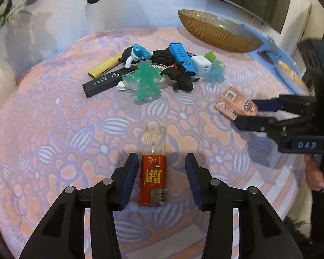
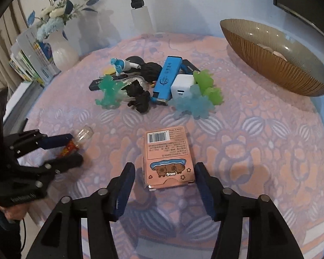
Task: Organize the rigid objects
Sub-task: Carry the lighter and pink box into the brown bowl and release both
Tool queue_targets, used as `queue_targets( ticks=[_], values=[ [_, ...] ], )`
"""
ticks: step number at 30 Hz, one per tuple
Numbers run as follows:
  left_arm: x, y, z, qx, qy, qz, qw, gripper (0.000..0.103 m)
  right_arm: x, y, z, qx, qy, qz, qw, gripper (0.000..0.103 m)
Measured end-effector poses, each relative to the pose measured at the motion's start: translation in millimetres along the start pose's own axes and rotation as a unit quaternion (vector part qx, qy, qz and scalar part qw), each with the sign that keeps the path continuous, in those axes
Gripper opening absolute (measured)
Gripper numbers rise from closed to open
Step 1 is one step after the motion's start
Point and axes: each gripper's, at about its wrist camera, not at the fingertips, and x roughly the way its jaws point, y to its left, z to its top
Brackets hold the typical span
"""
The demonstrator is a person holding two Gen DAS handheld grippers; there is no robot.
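Note:
A red and clear lighter lies on the patterned cloth between the fingers of my left gripper, which is open around it with gaps on both sides. It also shows in the right wrist view. A pink card box lies flat between the fingers of my right gripper, which is open around it. The box and right gripper also show at the right of the left wrist view. A pile of small objects sits further back: blue box, white charger, teal toy.
A brown ribbed glass bowl stands at the back right. A white vase with blue flowers and a stack of books stand at the back left. The table edge runs along the left and right sides.

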Motion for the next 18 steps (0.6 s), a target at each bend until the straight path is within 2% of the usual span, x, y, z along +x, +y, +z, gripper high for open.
queue_targets(
  ticks=[2,3,4,5,7,11,12,16,18],
  values=[
    [0.1,-1.5,-0.8,-0.002,-0.006,0.005,1.0,0.041,0.5,0.1,-1.6,-0.002,-0.003,-0.003,1.0,0.056],
    [0.8,-2.4,-0.8,-0.003,-0.011,0.009,0.9999,0.034,0.5,0.7,-2.4,-0.004,-0.007,-0.006,1.0,0.055],
    [1.3,-2.6,-0.8,-0.005,-0.013,0.012,0.9998,0.031,0.6,2.3,-3.1,-0.008,-0.011,-0.011,1.0,0.048],
    [0.8,-3.0,-1.0,-0.005,-0.015,0.013,0.9998,0.021,1.9,4.9,-3.8,-0.013,-0.014,-0.02,1.0,0.043],
    [0.9,-5.8,0.9,-0.007,-0.017,0.009,0.9998,0.02,3.3,10.2,-3.9,-0.021,-0.016,-0.036,0.999,0.04],
    [-7.9,-13.5,9.2,-0.008,-0.04,-0.009,0.9991,0.02,-14.2,3.3,-1.1,0.01,-0.036,0.016,0.999,0.04],
    [-13.6,-17.1,15.1,-0.005,-0.051,-0.014,0.9986,0.02,-22.9,-0.5,2.7,0.017,-0.046,0.015,0.999,0.04],
    [-35.9,-30.7,52.2,0.007,-0.097,-0.034,0.9947,0.02,-68.4,-27.6,27.5,0.035,-0.103,-0.006,0.994,0.04],
    [-42.6,-39.5,83.9,0.015,-0.117,-0.048,0.9919,0.02,-90.3,-48.5,40.0,0.054,-0.129,-0.031,0.99,0.04]
  ],
)
